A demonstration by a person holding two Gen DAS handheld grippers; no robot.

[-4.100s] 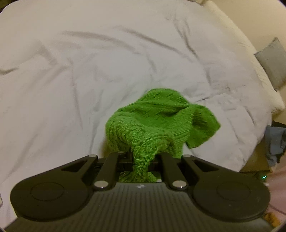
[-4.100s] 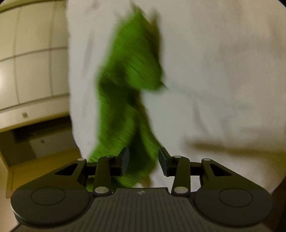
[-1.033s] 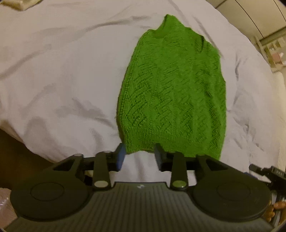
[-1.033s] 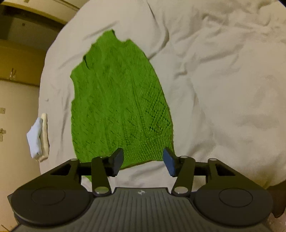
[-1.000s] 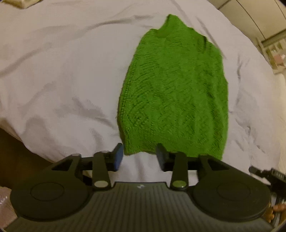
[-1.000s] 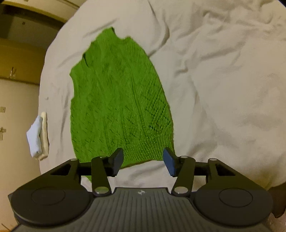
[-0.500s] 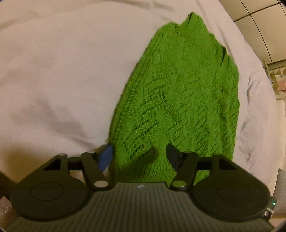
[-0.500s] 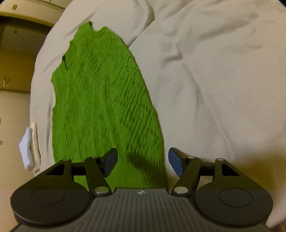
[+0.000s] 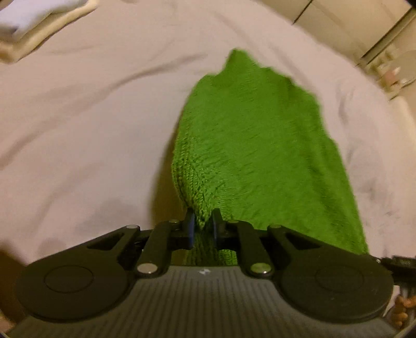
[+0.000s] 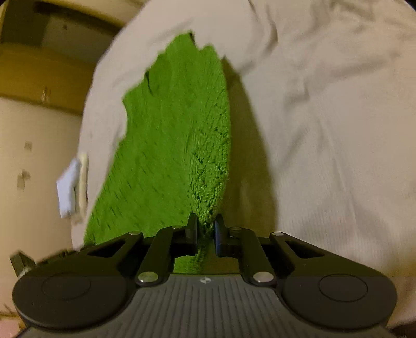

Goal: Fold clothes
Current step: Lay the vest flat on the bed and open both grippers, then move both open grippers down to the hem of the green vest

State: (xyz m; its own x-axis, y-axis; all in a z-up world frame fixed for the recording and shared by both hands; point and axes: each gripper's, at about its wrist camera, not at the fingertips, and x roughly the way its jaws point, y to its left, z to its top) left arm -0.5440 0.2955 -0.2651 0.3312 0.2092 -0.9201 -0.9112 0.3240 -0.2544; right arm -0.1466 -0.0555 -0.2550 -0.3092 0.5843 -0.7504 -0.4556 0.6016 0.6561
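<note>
A green knitted sleeveless sweater (image 9: 260, 145) lies spread on a white bed sheet (image 9: 78, 124), neck end far from me. My left gripper (image 9: 202, 223) is shut on the near left corner of its hem and lifts that corner slightly. My right gripper (image 10: 205, 225) is shut on the near right corner of the sweater (image 10: 171, 135), which rises from the sheet (image 10: 325, 145) there. The rest of the hem hangs between the two grippers.
A folded white and cream stack (image 9: 33, 26) lies on the bed at the far left; it also shows in the right wrist view (image 10: 71, 187). Cupboard fronts (image 9: 351, 23) stand beyond the bed. The bed's edge drops off at the left of the right wrist view.
Both grippers came down onto the hem corners and closed on them. The corners are now pinched and lifted slightly, and both views sit lower and closer to the sweater.
</note>
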